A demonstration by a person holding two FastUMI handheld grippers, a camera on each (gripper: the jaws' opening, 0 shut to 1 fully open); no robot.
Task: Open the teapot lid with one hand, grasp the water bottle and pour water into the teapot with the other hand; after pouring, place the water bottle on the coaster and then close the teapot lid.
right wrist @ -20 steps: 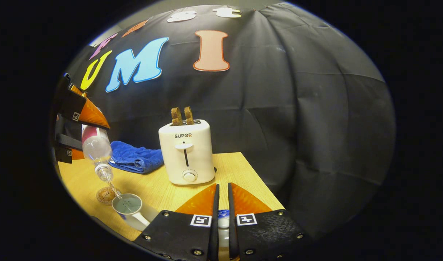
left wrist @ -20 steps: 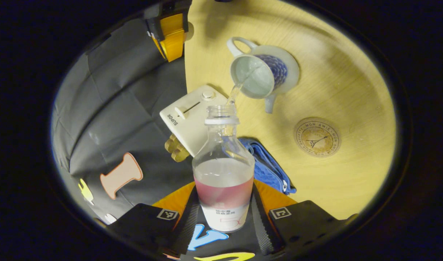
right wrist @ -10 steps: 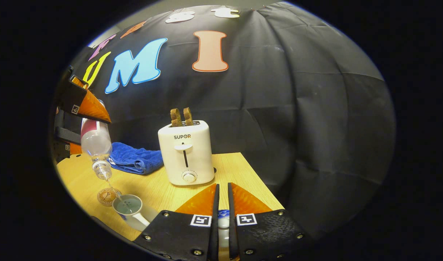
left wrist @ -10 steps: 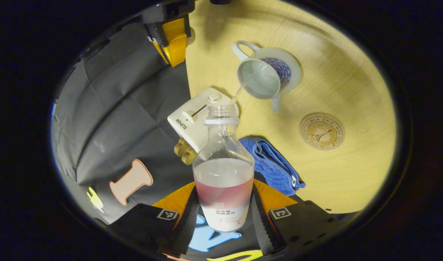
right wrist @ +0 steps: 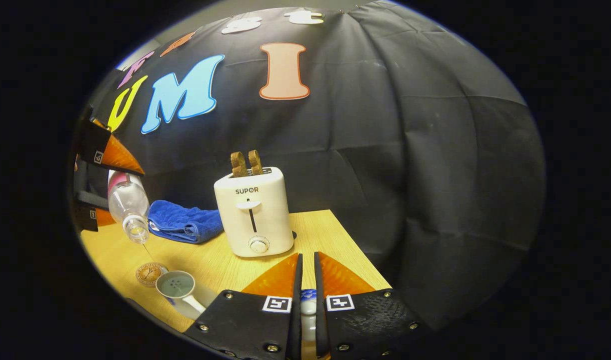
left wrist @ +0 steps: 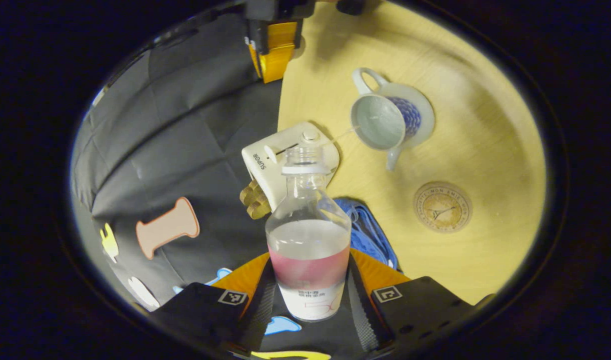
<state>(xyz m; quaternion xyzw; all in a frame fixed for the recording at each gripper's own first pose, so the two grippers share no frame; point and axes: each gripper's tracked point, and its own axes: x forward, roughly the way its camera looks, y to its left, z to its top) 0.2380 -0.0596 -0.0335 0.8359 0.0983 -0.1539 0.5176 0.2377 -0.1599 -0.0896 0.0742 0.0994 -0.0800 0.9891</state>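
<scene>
Pouring with my left hand-held gripper (left wrist: 309, 287) clamped low on the water bottle (left wrist: 308, 235): smooth, partly full, likely slippery. The teapot (left wrist: 385, 122) sits open ahead of it; my right hand-held gripper (right wrist: 305, 295) pinches the small, fragile lid (right wrist: 308, 306).

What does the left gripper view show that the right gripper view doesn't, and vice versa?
Left gripper view: the water bottle clamped between the fingers of the left hand-held gripper, and the teapot from above. Right gripper view: the teapot lid pinched in the right hand-held gripper, and the tilted bottle from the side. Both: toaster, blue towel, coaster, open teapot.
</scene>
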